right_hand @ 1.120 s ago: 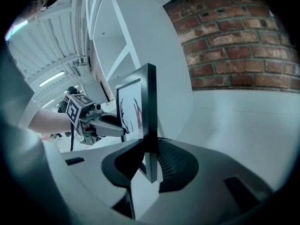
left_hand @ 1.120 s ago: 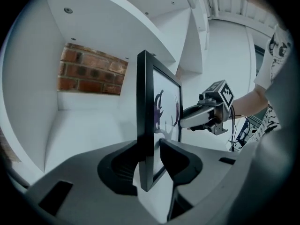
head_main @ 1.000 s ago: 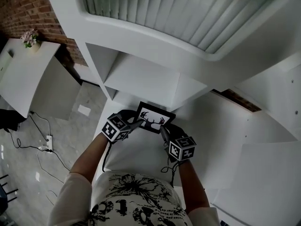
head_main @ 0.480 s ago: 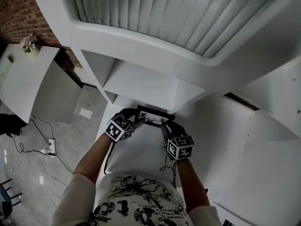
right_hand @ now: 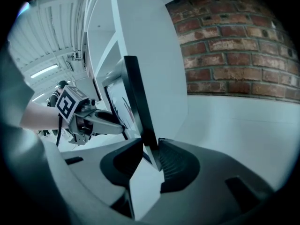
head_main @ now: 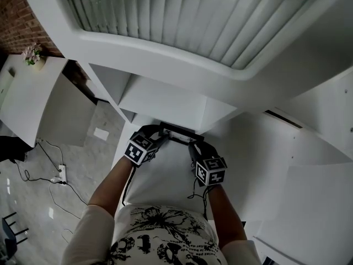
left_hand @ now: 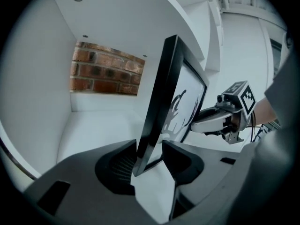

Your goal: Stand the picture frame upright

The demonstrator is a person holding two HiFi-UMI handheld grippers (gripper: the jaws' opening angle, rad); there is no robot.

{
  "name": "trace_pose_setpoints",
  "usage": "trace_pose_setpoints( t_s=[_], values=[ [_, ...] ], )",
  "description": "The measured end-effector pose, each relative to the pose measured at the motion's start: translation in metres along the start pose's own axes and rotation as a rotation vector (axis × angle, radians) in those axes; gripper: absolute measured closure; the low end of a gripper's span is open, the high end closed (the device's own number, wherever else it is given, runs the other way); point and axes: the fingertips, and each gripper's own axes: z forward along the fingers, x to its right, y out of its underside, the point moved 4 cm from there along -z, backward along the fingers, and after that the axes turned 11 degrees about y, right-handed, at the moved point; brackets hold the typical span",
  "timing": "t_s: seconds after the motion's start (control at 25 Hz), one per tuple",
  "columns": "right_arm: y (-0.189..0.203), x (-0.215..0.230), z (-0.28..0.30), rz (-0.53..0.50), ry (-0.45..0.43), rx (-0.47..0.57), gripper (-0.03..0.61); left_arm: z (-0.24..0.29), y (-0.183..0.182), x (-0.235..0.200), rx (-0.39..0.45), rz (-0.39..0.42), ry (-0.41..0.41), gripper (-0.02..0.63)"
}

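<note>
Gripper on the left (head_main: 159, 141) is at the left end of the picture frame (head_main: 177, 132). Its jaws have just been opening & now stand wide. The frame's bottom corner is between them. The jaw on the brick side is about touching it, w/ a gap by the other jaw. Frame stands on its bottom edge on the white shelf (head_main: 157, 173), nearly straight up, w/ the black deer pic facing the person. It sits in an open box of the shelf unit, w/ a brick wall (left_hand: 105, 74) behind. Right gripper (head_main: 192, 147) is at the frame's right end. Its jaws have been opening too, but they are narrower & both pads look snug on the black edge.
</note>
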Motion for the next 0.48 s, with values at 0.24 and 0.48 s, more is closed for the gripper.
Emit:
trace_pose_setpoints(
  t_s=[0.24,0.48],
  values=[
    [0.0,0.0027,0.0025,0.014,0.02,0.001,0.466,-0.0006,-0.0002,-0.0005,0.018,-0.042,-0.016,0.426],
    [-0.0005,0.0011,0.0042,-0.013,0.027,0.003,0.466,-0.0014,0.0008,0.0,0.016,-0.059,-0.032,0.425]
  ],
)
